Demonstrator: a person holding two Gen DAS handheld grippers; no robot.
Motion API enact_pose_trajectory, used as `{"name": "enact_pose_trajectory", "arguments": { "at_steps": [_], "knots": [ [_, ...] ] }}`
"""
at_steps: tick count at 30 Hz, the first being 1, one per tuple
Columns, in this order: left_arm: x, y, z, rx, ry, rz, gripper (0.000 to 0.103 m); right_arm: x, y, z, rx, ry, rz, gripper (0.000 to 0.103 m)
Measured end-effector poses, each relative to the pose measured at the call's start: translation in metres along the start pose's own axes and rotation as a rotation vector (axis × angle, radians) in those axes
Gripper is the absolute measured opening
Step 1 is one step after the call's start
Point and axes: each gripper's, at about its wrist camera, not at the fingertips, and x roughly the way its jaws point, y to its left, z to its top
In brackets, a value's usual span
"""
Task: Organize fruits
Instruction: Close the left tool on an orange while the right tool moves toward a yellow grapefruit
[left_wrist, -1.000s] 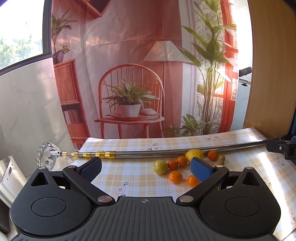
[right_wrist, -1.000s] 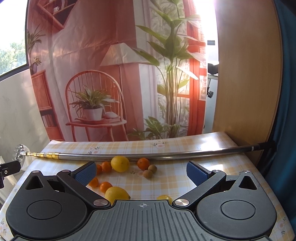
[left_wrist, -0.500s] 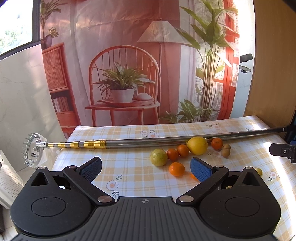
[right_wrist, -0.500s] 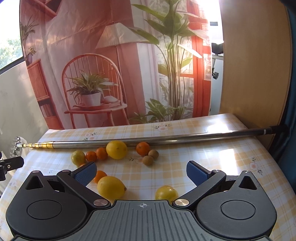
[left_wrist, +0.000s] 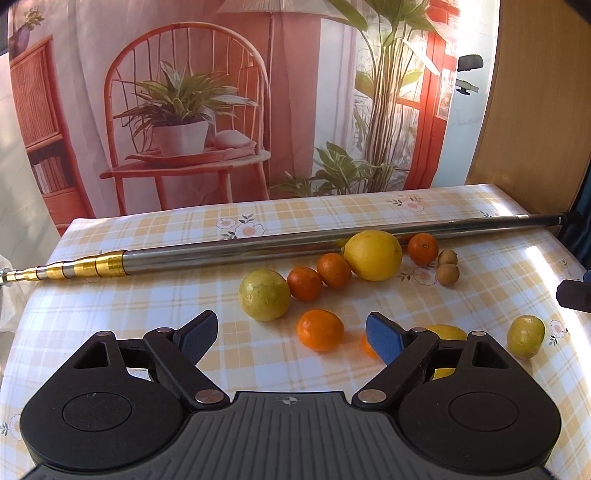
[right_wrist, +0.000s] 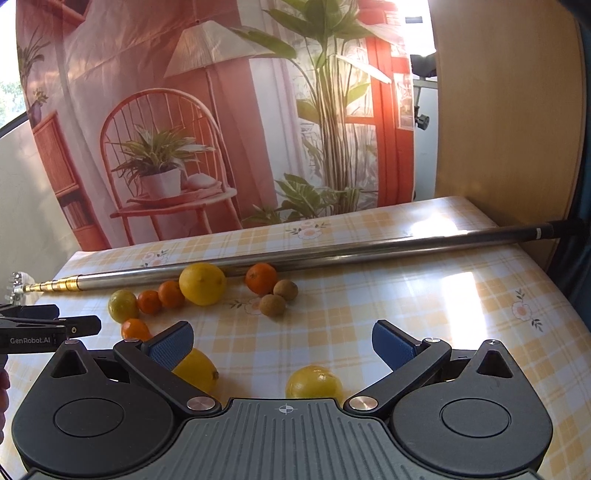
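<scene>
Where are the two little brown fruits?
The two little brown fruits sit touching each other on the checked tablecloth, just right of an orange near the long metal pole, mid-table in the right wrist view.

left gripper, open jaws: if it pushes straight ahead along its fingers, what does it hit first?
Most likely the lone orange, sitting just ahead between the open fingers of the left gripper, a bit right of centre. The yellow-green citrus lies just beyond. Depth is uncertain in the fisheye view.

Bright sunlight from the right, glare patches on the tablecloth (right_wrist: 458, 295), sharp focus, fisheye bending at edges
</scene>
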Motion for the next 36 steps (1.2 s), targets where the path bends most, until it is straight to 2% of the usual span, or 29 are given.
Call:
{"name": "enact_pose_trajectory", "arguments": {
  "at_steps": [7,15,18,21,26,36],
  "knots": [
    [0.053,0.0,-0.002,0.024,0.095,-0.027,0.074,0.014,-0.013,-0.006,0.033,0.03,-0.013,0.103],
    [0.074,-0.003,-0.004,-0.002,0.117,-0.071,0.07,0.021,-0.016,-0.007,0.043,0.048,-0.006,0.103],
    [0.077,-0.003,-0.005,-0.004,0.129,-0.072,0.069,0.022,-0.017,-0.007,0.044,0.051,-0.007,0.103],
    [0.079,-0.004,-0.007,0.014,0.13,-0.067,0.063,0.023,-0.018,-0.008,0.046,0.053,-0.011,0.103],
    [0.076,-0.008,-0.008,0.048,0.126,-0.071,0.043,0.025,-0.018,-0.008,0.049,0.058,-0.013,0.103],
    [0.06,-0.005,-0.012,0.058,0.109,-0.058,0.042,0.025,-0.019,-0.009,0.048,0.056,-0.016,0.103]
  ]
}}
